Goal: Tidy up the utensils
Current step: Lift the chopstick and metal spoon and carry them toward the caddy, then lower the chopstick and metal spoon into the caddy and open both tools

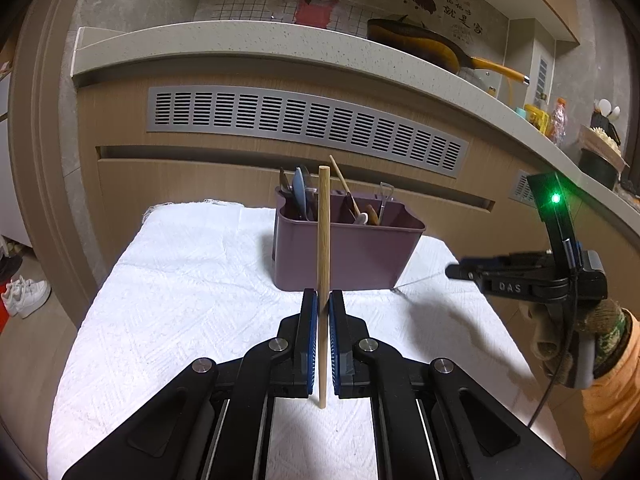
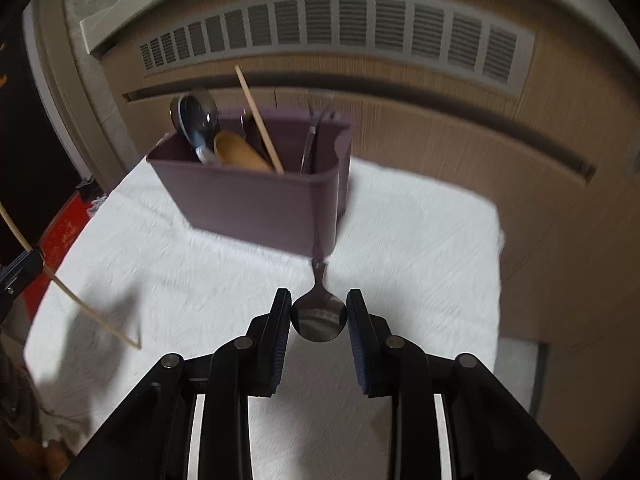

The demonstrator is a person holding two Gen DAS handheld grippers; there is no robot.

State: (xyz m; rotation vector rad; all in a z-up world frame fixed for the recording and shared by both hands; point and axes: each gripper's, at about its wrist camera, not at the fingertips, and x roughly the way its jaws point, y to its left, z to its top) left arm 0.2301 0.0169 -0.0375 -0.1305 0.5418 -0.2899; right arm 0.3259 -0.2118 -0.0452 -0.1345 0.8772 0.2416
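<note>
My left gripper is shut on a wooden chopstick, which stands upright between the pads. Behind it, the purple utensil holder sits on the white towel and holds several spoons, a chopstick and a metal utensil. My right gripper is shut on the bowl of a metal spoon, whose handle points toward the holder. The left wrist view shows the right gripper to the right of the holder, in a gloved hand. The right wrist view shows the left gripper's chopstick at the far left.
A white towel covers the small table. Behind it is a wooden cabinet with a grey vent grille. On the counter above are a yellow-handled pan and bottles. White shoes lie on the floor to the left.
</note>
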